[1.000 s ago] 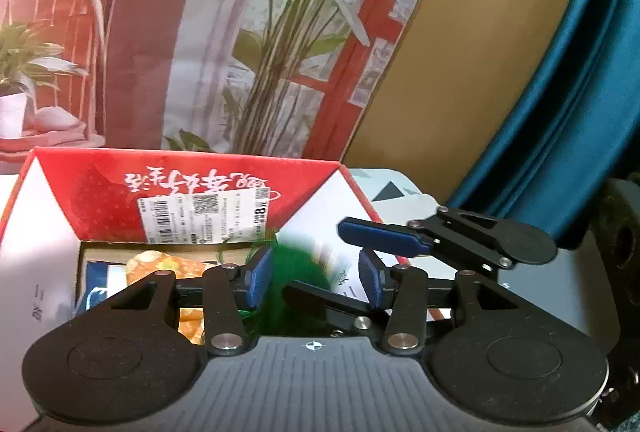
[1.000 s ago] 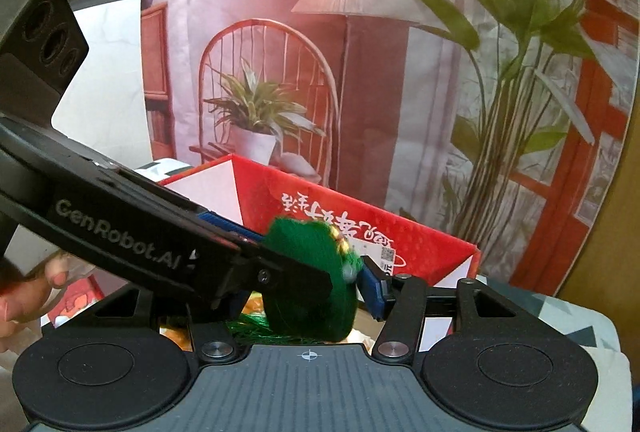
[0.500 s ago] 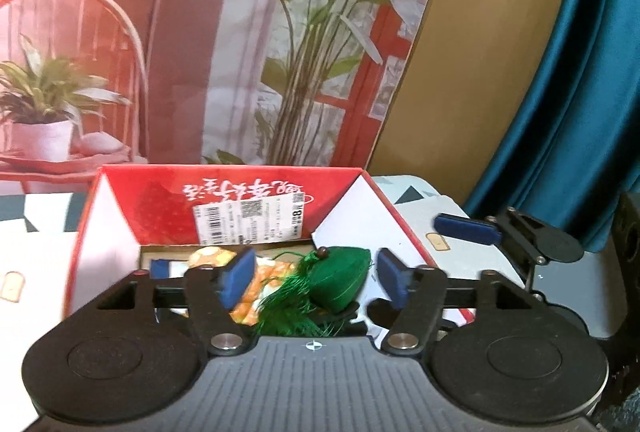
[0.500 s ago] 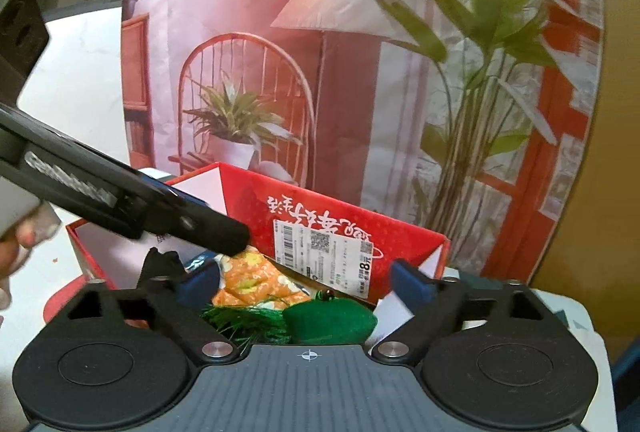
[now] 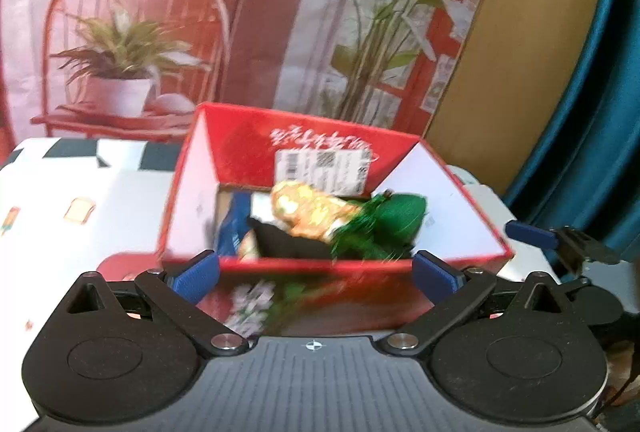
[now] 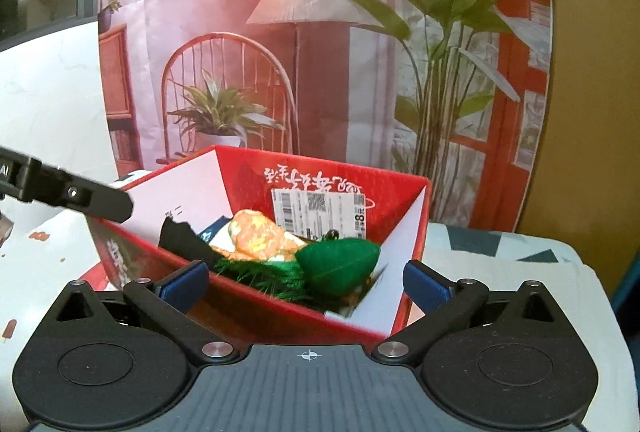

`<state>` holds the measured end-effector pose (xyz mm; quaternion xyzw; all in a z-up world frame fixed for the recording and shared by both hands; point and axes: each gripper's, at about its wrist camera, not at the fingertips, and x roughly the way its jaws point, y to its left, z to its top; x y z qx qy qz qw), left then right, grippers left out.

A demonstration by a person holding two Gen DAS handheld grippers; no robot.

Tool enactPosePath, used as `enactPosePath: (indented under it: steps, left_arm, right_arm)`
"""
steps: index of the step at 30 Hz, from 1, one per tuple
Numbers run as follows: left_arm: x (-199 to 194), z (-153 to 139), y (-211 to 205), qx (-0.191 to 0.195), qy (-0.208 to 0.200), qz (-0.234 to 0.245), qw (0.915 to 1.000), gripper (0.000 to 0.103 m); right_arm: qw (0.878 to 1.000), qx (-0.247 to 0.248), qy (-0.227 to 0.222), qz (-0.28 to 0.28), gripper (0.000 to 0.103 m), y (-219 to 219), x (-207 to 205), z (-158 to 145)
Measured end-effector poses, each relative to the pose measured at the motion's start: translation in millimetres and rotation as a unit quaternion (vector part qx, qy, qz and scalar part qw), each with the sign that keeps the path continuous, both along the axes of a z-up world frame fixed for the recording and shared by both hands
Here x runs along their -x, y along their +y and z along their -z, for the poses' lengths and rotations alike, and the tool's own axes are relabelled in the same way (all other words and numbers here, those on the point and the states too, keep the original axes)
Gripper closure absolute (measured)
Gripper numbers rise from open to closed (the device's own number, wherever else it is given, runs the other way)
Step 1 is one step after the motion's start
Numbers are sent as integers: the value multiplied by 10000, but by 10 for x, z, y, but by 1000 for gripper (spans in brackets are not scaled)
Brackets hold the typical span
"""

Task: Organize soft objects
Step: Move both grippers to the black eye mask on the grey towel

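Released, green pouch lies in red box; both tongs just opened, empty.

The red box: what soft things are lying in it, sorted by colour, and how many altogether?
Green tasselled pouch: 1
Orange patterned plush: 1
Black cloth: 1
Blue item, partly hidden: 1
Total visible in the red box: 4
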<state>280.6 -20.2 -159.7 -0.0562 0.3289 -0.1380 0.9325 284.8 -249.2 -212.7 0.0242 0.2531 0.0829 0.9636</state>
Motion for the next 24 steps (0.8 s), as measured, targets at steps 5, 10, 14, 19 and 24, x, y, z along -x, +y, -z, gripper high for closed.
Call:
enactPosePath:
  steps: [5, 10, 14, 19, 24]
  left_arm:
    - [227, 126, 99, -267, -61, -214, 9994, 0]
    - [375, 337, 146, -264, 86, -411, 9988, 0]
    - [421, 552, 145, -246, 336, -486, 9980, 0]
    - [479, 792, 126, -397, 509, -532, 9965, 0]
    - [539, 972, 117, -532, 591, -519, 9955, 0]
  right_arm:
    - [9996, -20, -259, 149, 0, 111, 247, 73]
    - [9983, -88, -532, 223, 0, 252, 488, 185]
    - [9992, -65, -371, 125, 0, 368, 561, 332]
    - [9999, 66, -15, 91, 0, 502, 558, 577]
    - [9995, 143, 262, 106, 0, 592, 576, 818]
